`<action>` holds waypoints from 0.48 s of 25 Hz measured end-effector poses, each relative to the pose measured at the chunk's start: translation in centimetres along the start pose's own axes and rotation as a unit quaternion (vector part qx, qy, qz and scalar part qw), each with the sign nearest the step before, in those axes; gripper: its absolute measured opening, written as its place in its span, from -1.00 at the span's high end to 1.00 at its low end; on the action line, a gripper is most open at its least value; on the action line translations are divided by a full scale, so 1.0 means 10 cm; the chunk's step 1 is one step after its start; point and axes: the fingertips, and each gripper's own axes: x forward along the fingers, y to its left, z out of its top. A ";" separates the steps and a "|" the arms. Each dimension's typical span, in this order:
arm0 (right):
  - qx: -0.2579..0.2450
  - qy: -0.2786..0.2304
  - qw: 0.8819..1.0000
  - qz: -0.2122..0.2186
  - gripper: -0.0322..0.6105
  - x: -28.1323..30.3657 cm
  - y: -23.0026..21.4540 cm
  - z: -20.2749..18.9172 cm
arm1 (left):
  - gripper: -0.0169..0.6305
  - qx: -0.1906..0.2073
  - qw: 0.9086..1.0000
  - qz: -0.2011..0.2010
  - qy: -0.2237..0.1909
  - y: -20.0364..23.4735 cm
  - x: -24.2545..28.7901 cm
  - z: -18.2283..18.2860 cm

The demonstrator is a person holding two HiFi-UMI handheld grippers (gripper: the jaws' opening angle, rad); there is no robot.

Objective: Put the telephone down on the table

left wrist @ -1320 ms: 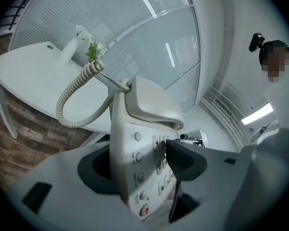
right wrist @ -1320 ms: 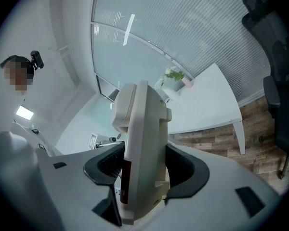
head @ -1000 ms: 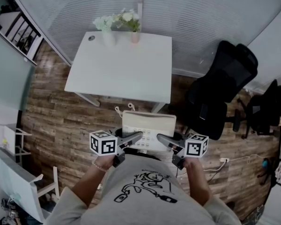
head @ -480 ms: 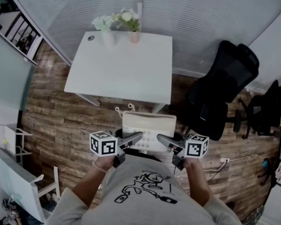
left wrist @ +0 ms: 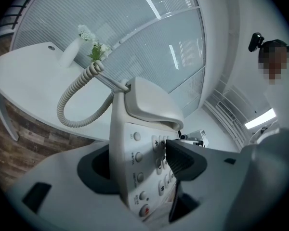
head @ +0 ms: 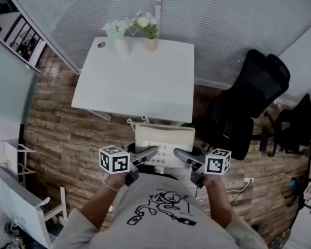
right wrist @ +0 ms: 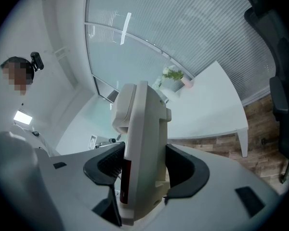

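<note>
Telephone (head: pixel 165 139) held in the air in front of the person's chest, carried between both grippers, just short of the white table (head: pixel 135 82) and not on it. Left gripper (left wrist: pixel 142 165) is clamped on one side edge of the phone: one pad presses the keypad face, the other sits behind the underside. Right gripper (right wrist: pixel 144 167) is clamped on the opposite edge, and the body stands edge-on between its pads, squeezed from both sides. Handset (left wrist: pixel 151 105) rests in its cradle at the far end, with the coiled cord (left wrist: pixel 74 105) looping out in front of the table.
</note>
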 end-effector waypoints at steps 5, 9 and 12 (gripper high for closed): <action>-0.001 -0.002 1.000 -0.003 0.04 0.21 -0.03 0.22 | 0.07 0.001 1.000 -0.005 0.001 0.16 -0.01 0.27; 0.000 -0.005 1.000 -0.008 0.04 0.38 -0.09 0.42 | 0.07 0.002 1.000 -0.008 0.004 0.31 0.03 0.50; 0.000 -0.008 1.000 -0.011 0.04 0.52 -0.11 0.55 | 0.07 0.003 1.000 -0.012 0.008 0.41 0.02 0.67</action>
